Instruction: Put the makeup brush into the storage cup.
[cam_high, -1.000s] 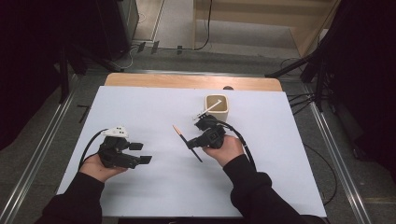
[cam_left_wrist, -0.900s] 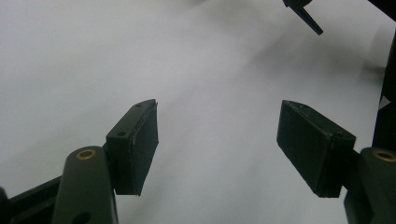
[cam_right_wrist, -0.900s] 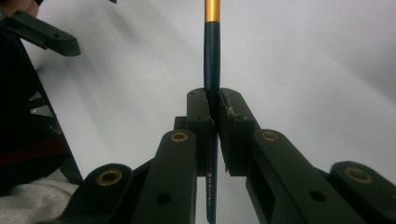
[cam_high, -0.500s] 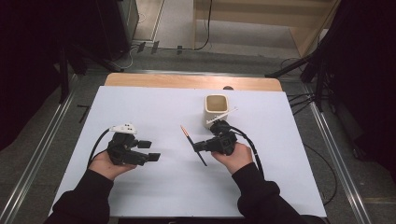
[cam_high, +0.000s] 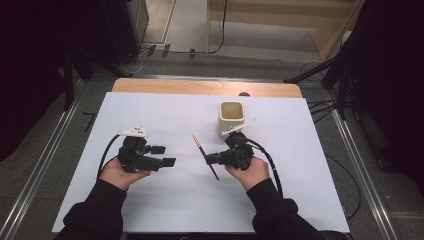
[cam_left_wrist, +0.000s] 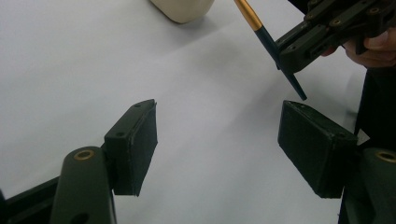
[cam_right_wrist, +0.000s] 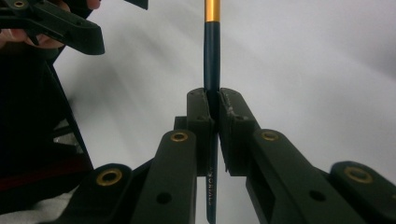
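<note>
My right gripper (cam_high: 210, 159) has its jaws pressed together on a dark pencil (cam_high: 205, 156), pinching the shaft about midway; in the right gripper view the pencil (cam_right_wrist: 211, 56) runs straight up between the two pads, its gold band at the top edge and its lower end hanging down between the jaw arms. From the high view the pencil is slanted, its reddish end pointing up and left and its dark end down and right, and I cannot tell whether that lower end touches the white table cover (cam_high: 165, 115). My left gripper (cam_high: 162, 155) has its jaws wide apart with nothing between them, only bare white surface showing in the gap in the left gripper view (cam_left_wrist: 217, 135). In that view the held pencil (cam_left_wrist: 271, 44) and the right gripper's jaws sit up and to the right, near but apart from my left jaws. A cream cup (cam_high: 232, 118) stands upright just behind the right gripper, close to its grey plate. There is open white surface between the two grippers, in front of both hands, and to the left of the cup; the wooden far edge (cam_high: 200, 87) is well apart from both.
</note>
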